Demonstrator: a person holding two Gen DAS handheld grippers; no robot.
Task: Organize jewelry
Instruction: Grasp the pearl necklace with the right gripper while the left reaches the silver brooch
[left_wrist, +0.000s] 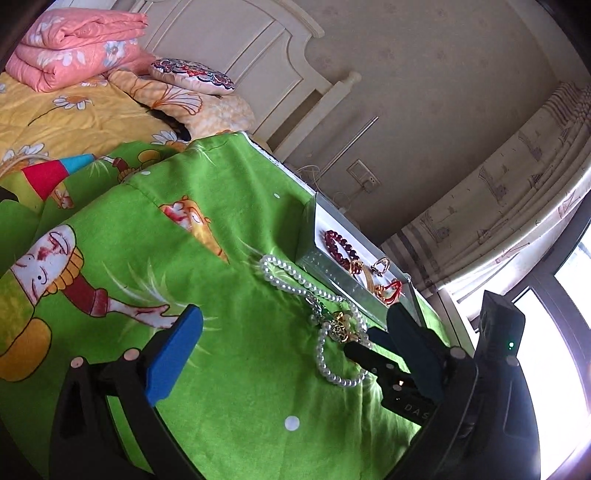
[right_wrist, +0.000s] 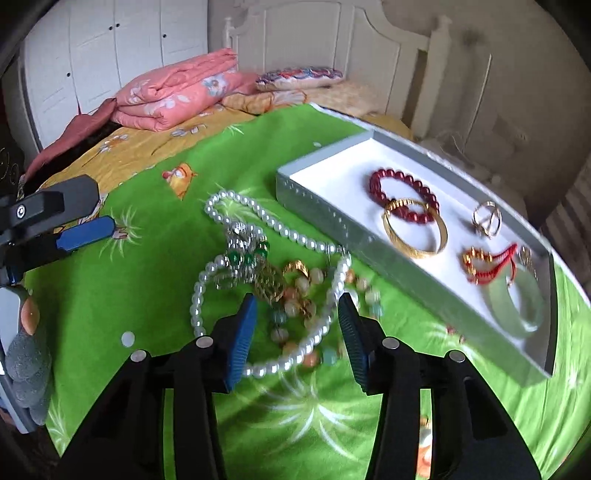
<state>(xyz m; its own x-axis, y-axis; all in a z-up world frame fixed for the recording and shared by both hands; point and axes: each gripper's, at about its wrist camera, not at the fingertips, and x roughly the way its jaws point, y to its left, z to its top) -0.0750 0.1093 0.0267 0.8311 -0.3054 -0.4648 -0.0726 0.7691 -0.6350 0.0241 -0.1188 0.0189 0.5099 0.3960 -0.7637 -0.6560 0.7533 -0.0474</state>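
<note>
A green cartoon cloth covers the desk, a bed beyond. The right hand-held gripper tilts down, jaws parted over the pearl necklace; the left hand-held gripper gapes empty.

Green cartoon-print cloth covers the work surface, edge against a bed. Directly on it: silver-walled tray with white floor, far right; pearl necklace looping through a tangled heap of mixed jewelry (pieces too knotted to separate), near centre, just left of the tray.
</note>
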